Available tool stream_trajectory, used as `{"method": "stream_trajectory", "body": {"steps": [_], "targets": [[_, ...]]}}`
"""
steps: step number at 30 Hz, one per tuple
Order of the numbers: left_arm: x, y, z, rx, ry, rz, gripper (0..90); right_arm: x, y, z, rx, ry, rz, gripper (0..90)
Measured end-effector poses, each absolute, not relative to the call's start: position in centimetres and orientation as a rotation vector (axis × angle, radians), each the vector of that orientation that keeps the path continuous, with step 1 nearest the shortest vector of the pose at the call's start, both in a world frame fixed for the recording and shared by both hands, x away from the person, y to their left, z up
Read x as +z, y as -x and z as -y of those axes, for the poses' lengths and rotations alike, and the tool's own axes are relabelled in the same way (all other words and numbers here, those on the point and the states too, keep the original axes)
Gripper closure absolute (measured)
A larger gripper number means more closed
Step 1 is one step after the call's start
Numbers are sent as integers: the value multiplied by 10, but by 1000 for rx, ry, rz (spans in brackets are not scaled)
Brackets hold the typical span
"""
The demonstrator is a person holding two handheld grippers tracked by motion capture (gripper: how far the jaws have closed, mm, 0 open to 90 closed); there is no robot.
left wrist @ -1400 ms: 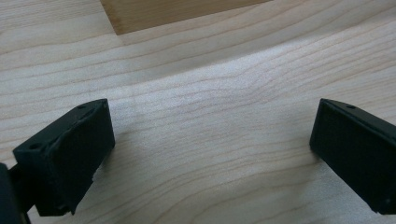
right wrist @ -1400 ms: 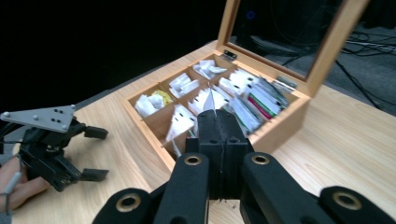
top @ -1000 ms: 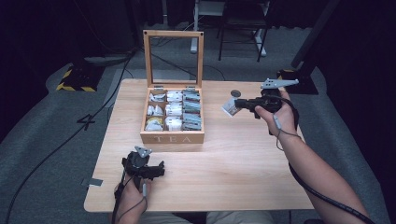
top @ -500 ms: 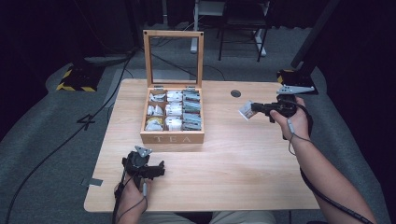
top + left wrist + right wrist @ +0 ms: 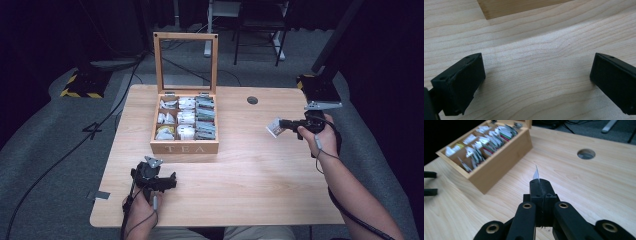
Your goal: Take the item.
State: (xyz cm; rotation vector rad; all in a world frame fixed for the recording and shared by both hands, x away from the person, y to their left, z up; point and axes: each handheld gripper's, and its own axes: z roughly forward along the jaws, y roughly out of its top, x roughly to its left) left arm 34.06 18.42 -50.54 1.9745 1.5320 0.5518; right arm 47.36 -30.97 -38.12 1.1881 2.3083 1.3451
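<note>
Right gripper (image 5: 286,123) pinches a small white paper tea bag (image 5: 274,128) above the pale wooden table (image 5: 250,170) — right of the open wooden tea box (image 5: 184,145). Left gripper (image 5: 537,80) rests spread wide near the table's front edge.

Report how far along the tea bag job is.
Done: the tea box stands open with its lid up, and one tea bag is out of it. In hand: the right gripper is shut on that bag, right of the box. Left: setting it down; the left gripper rests open near the table's front edge.
</note>
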Motion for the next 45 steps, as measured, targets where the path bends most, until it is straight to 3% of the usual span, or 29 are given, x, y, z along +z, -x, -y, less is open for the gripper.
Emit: {"method": "stream_trajectory", "body": {"steps": [17,37,41,45], "targets": [[-505,-341,-184,552,-1975,-1532,3,-437,-478,321,1237,-1318,-2356,900],[-505,-341,-184,552,-1975,-1532,3,-458,-478,324,1183,-1401,-2386,894],[-505,-341,-184,551,-1975,-1532,3,-460,-479,326,1158,-1404,-2375,842],[-505,-341,-184,551,-1975,-1532,3,-465,-480,327,1181,-1409,-2353,661]]}}
